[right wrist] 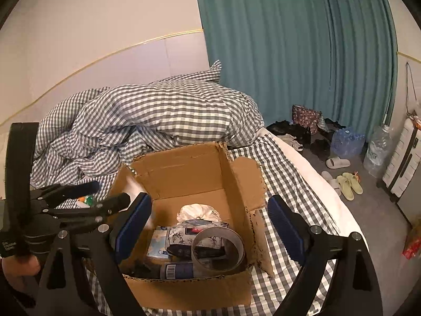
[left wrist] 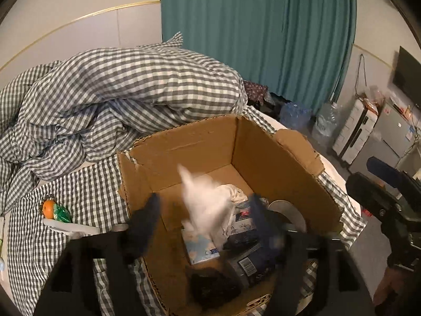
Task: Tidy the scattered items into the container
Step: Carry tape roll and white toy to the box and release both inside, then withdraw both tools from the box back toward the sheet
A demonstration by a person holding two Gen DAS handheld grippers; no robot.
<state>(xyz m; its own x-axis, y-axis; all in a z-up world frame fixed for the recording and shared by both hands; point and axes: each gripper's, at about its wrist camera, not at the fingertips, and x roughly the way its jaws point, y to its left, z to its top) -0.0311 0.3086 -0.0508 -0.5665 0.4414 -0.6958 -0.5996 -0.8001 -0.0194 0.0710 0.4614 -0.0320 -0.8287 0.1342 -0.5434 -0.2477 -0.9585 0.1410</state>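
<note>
White blurred tissue (left wrist: 208, 200) sits between the spread, released fingers of the left gripper (left wrist: 205, 218), over the cardboard box (left wrist: 184, 144). Right gripper (right wrist: 210, 218) gapes wide, grasping nothing, above box contents: tape roll (right wrist: 218, 247), tissue pack (right wrist: 158, 247). Orange item (left wrist: 48, 208) lies on checked bedsheet (left wrist: 86, 189), left of box.

The white soft item (left wrist: 202, 200) over the brown cardboard box (left wrist: 200, 142) is motion-blurred; its identity is indeterminate. The left hand-held gripper (left wrist: 205, 223) fingertips are also blurred. The small orange-and-green object (left wrist: 54, 210) is too small to identify.
</note>
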